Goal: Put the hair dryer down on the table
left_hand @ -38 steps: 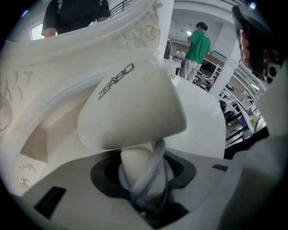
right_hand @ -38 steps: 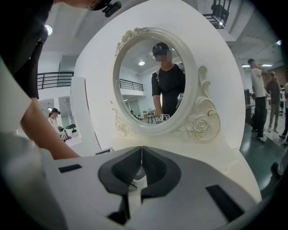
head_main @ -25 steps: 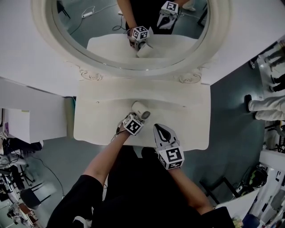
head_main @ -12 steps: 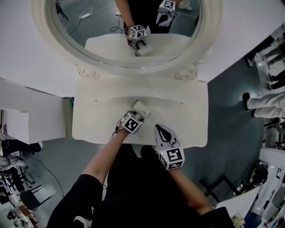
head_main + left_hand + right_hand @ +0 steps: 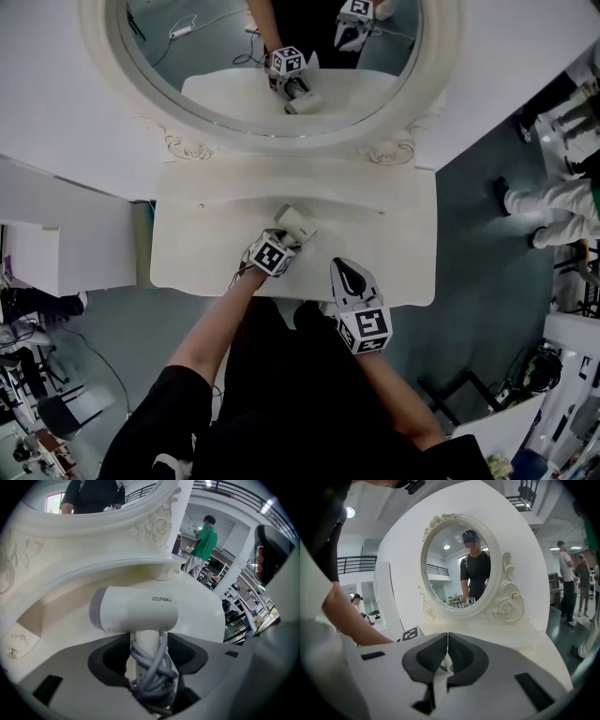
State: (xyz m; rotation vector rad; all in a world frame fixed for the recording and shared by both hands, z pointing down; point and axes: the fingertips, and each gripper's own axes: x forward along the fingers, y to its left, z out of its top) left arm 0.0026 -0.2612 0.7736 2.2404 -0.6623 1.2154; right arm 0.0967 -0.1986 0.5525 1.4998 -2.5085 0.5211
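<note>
The white hair dryer [image 5: 296,223] lies near the middle of the cream dressing table [image 5: 398,253], its barrel crosswise [image 5: 136,609]. Its handle, with the grey cord [image 5: 152,667] wound round it, points back between the jaws of my left gripper [image 5: 285,240]. Those jaws are opening, and in the left gripper view [image 5: 147,651] there is a gap on each side of the handle. My right gripper [image 5: 346,274] hovers shut and empty over the table's front edge, right of the dryer, with its jaw tips meeting [image 5: 447,641].
An oval mirror [image 5: 225,75] in a carved frame stands at the back of the table and reflects both grippers. A white cabinet [image 5: 66,253] stands to the left. A person's legs [image 5: 548,206] show on the grey floor to the right.
The left gripper and the dryer keep their place on the table. The right gripper has drifted slightly right. The person at the right has stepped along the floor.
</note>
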